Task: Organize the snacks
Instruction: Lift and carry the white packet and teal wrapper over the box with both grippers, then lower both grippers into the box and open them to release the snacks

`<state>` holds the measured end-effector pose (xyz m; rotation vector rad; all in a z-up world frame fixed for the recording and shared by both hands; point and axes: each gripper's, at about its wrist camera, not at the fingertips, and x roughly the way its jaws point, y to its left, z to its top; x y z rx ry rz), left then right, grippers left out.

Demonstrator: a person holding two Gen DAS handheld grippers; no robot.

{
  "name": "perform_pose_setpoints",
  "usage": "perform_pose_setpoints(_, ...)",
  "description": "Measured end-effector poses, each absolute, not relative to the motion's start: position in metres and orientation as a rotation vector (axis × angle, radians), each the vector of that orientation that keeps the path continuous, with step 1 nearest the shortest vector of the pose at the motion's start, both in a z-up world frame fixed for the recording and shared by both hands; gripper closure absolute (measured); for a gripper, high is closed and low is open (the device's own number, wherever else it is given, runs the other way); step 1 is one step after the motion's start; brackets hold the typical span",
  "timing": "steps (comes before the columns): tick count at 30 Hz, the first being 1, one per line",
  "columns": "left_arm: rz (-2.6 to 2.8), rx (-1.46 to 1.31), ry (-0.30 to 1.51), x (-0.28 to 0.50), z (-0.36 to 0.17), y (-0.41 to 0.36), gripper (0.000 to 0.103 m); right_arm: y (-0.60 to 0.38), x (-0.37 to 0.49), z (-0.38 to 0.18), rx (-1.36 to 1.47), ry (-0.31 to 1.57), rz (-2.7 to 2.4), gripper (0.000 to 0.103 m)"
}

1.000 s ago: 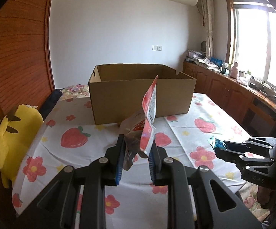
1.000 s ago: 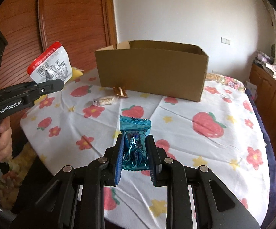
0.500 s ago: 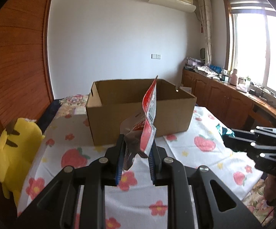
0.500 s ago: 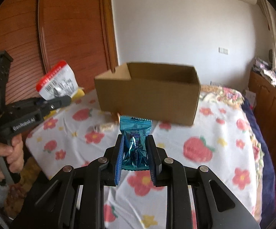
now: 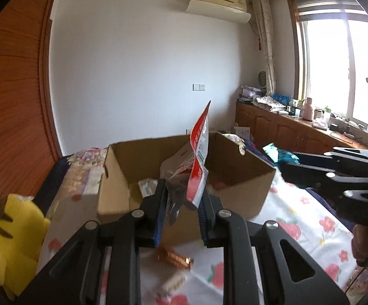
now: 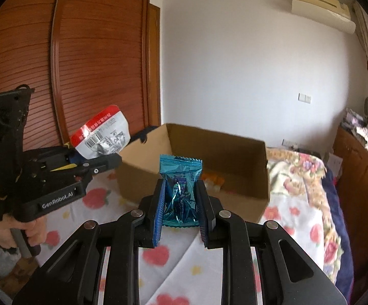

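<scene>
My left gripper (image 5: 181, 208) is shut on a red and white snack pouch (image 5: 196, 162), held upright just in front of the open cardboard box (image 5: 245, 198). In the right wrist view the same pouch (image 6: 101, 133) sticks up from the left gripper (image 6: 107, 161) at the box's left corner. My right gripper (image 6: 180, 209) is shut on a teal foil snack packet (image 6: 180, 190), raised before the box (image 6: 234, 200). The box's floor shows several packets, among them a white one (image 5: 147, 186) and an orange one (image 6: 213, 178).
A strawberry-print cloth (image 6: 173, 267) covers the table. On it near the box's front lie a copper-wrapped bar (image 5: 175, 255) and a pale wrapped snack (image 5: 173, 282). A yellow plush (image 5: 11, 241) sits at the left edge. Wooden cabinets (image 5: 285, 132) line the right wall.
Both grippers have risen and moved toward the box with their snacks still held. The box now looks larger and its inside shows.
</scene>
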<state>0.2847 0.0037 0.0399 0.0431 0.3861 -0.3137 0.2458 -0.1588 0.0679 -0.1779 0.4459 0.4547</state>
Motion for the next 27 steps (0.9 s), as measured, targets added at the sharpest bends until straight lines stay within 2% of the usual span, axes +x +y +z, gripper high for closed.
perform_pose_setpoints(11,-0.319,0.020,0.382,0.364,0.025,0.009,0.083,-0.152,0.324,0.056,-0.181,0.433,0.429,0.082)
perform_pose_setpoints(27,-0.331,-0.058,0.469,0.391,-0.009,0.016,0.082,-0.148,0.373,0.024,-0.179,0.509,0.386,0.082)
